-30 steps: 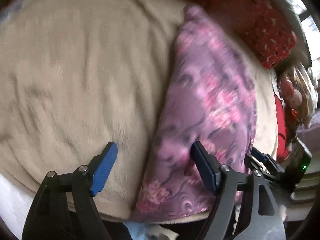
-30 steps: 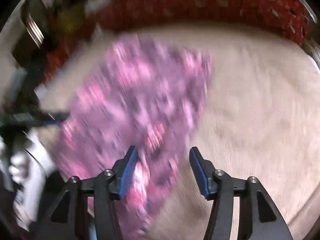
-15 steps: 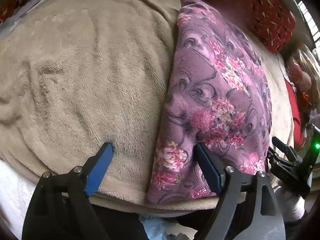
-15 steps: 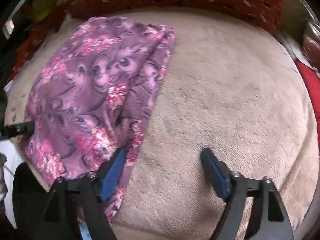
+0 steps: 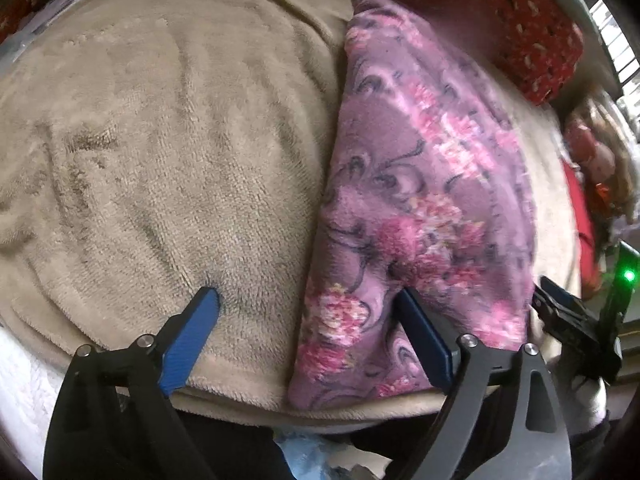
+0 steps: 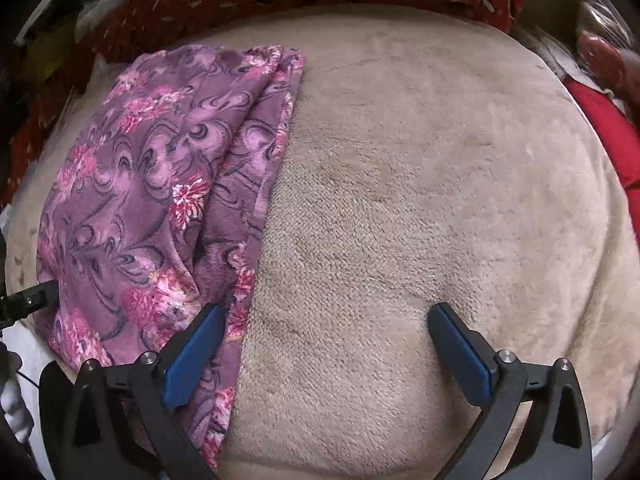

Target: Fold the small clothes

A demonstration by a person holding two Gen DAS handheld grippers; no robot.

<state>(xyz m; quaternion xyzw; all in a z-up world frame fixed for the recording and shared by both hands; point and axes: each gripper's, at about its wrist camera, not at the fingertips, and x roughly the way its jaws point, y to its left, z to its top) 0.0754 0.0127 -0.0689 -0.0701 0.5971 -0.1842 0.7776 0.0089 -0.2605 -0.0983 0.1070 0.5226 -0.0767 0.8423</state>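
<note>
A purple fleece garment with a pink floral print (image 5: 424, 200) is laid as a long folded strip on a beige plush blanket (image 5: 168, 140), its near end reaching the blanket's near edge and its far end lying close to a red knitted throw (image 5: 500, 24) along the far edge; the left gripper (image 5: 308, 312) is held wide apart, one blue pad pressed on the blanket and the other on the garment, nothing being clamped; the right gripper (image 6: 326, 330) is likewise spread and empty, one pad over the garment's right edge (image 6: 240, 280), the other on bare blanket. A slip is judged possible if the jaws are closed here: plush pile could be pinched together with the fleece, so that the blanket is dragged and the layered fold along the right edge is opened; a one-layer grasp would leave the strip uneven. Compared with half a second ago, both tools are seen slightly lower and nearer the cloth, while the garment is unmoved.
</note>
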